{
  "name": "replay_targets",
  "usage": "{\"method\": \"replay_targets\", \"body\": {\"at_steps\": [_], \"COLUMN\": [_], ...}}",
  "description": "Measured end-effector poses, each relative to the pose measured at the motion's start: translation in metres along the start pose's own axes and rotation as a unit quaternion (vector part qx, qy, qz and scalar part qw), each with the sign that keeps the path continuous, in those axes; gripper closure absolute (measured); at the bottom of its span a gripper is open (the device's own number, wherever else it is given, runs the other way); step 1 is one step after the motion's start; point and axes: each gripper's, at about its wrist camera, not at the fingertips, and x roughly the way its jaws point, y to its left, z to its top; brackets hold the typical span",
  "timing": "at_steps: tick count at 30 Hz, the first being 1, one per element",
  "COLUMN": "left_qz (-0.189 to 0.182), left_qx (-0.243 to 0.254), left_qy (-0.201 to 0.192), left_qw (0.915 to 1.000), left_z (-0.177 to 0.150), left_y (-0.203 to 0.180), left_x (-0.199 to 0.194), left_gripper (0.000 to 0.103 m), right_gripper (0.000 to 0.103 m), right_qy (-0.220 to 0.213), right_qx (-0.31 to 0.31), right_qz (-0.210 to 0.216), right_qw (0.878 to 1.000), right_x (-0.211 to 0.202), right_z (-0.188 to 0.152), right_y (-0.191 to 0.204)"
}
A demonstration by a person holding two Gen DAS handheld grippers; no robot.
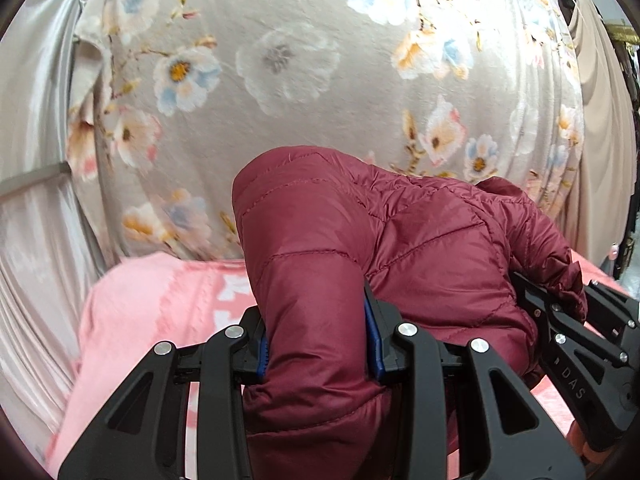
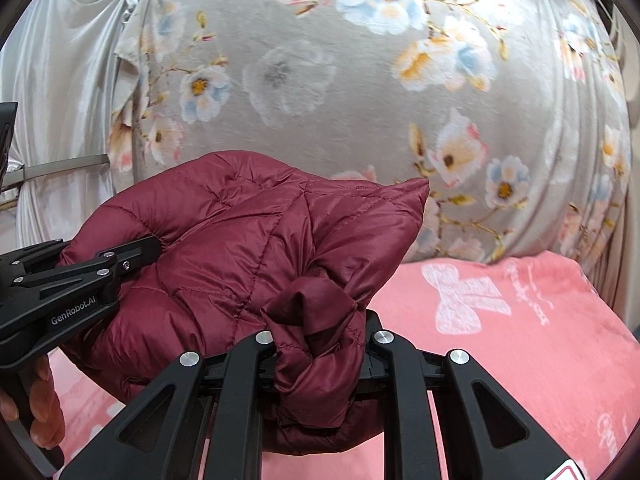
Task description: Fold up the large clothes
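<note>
A maroon quilted puffer jacket is bunched into a thick bundle above a pink blanket. My left gripper is shut on a thick fold of the jacket at its left end. My right gripper is shut on a crumpled fold of the jacket at its right end. In the left wrist view the right gripper shows at the right edge, clamped on the jacket. In the right wrist view the left gripper shows at the left, pinching the jacket. The jacket's underside is hidden.
A grey floral fabric hangs upright behind the pink blanket. Shiny white cloth drapes at the left. A person's hand holds the left gripper's handle.
</note>
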Motion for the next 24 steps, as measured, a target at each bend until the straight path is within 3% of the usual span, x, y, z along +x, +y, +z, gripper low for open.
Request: {"method": "replay_targets", "body": {"at_steps": [10,24], "left_qz": [0.033,0.032], "left_qx": [0.021,0.015], "left_qy": [-0.042,-0.055], "left_qw": [0.9983,0.9978], "left_z": [-0.005,-0.042], "left_y": [0.043,0.068], "left_x": [0.025,0.076], "left_gripper": [0.069,0.069], "right_gripper": [0.087,0.087], "right_qy": [-0.024,-0.022], "right_qx": [-0.044,-0.077], "right_qz": [0.013,0.013], "right_qw": [0.999,0.997], "right_x": [0.046,0.102], "right_z": [0.001,-0.027], "right_y": [0.042,0.059]}}
